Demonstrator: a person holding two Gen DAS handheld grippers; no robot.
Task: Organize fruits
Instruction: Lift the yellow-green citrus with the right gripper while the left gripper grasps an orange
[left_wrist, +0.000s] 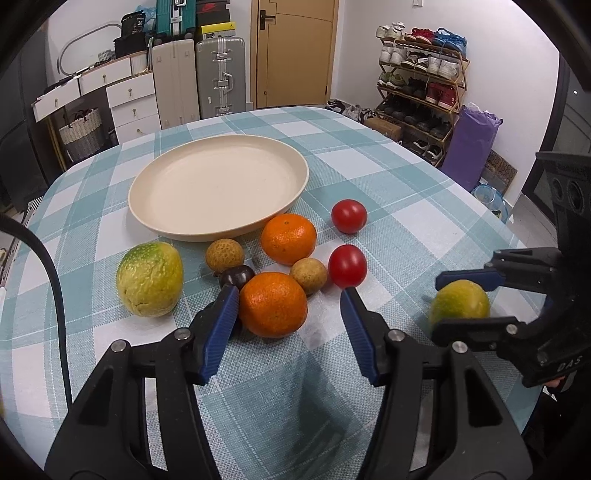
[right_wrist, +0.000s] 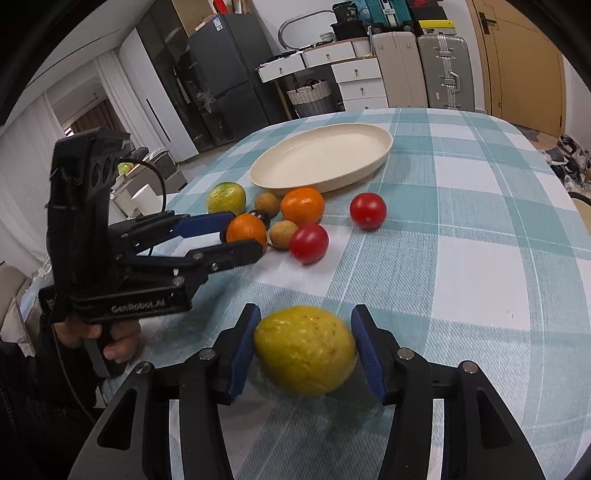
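My left gripper (left_wrist: 289, 293) stands open around the near orange (left_wrist: 273, 304). Its left pad is at the peel and its right pad is well clear. My right gripper (right_wrist: 306, 315) is shut on a yellow-green fruit (right_wrist: 304, 350), low over the cloth, and both pads meet its sides. From the left wrist view that fruit (left_wrist: 460, 301) is blurred at the right. A cream plate (left_wrist: 218, 184) lies behind the fruit cluster: a second orange (left_wrist: 289, 238), two tomatoes (left_wrist: 349, 216) (left_wrist: 347, 266), two small brown fruits (left_wrist: 224, 254) (left_wrist: 308, 275), a dark fruit (left_wrist: 236, 276) and another yellow-green fruit (left_wrist: 149, 278).
A teal-and-white checked cloth (left_wrist: 388, 166) covers the rounded table. Beyond it are suitcases (left_wrist: 221, 74), white drawers (left_wrist: 129, 99), a door and a shoe rack (left_wrist: 424, 85). A hand (right_wrist: 118, 343) holds the left gripper's handle at the table's left edge.
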